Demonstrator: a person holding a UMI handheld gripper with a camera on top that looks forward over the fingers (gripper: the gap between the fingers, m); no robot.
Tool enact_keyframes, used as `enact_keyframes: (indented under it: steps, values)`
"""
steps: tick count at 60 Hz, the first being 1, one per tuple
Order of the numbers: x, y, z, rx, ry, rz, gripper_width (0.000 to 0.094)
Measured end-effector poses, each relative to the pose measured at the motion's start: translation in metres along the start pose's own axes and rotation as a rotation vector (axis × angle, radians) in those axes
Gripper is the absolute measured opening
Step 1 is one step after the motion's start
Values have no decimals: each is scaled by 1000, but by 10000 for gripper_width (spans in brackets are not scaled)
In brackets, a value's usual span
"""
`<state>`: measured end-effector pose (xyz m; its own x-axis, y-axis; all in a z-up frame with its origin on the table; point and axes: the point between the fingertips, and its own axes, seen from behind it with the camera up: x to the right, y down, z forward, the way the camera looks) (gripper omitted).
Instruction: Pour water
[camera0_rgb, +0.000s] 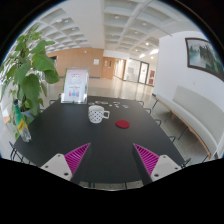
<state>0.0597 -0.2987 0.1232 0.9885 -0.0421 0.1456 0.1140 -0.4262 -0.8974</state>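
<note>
A white mug with dark dots (97, 114) stands on the dark round table (60, 135), well beyond my fingers. A red coaster (122, 125) lies flat just to the right of the mug. My gripper (112, 158) is open above the table's near side. Its two magenta pads (77, 155) are spread wide apart, and nothing is between them. No water vessel other than the mug shows.
A leafy green plant (28, 70) rises at the table's left. A standing sign board (75, 85) is behind the table. Dark chairs (158, 108) ring the table, and a white bench (195, 112) runs along the right wall. A lobby with doors lies beyond.
</note>
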Motion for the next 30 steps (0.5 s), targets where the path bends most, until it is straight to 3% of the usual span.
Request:
enact_keyframes:
  steps: [15,30]
  values:
    - [-37,16,-10,-16,11,-28,852]
    - [-149,41,-30,-33,-164,-89,863]
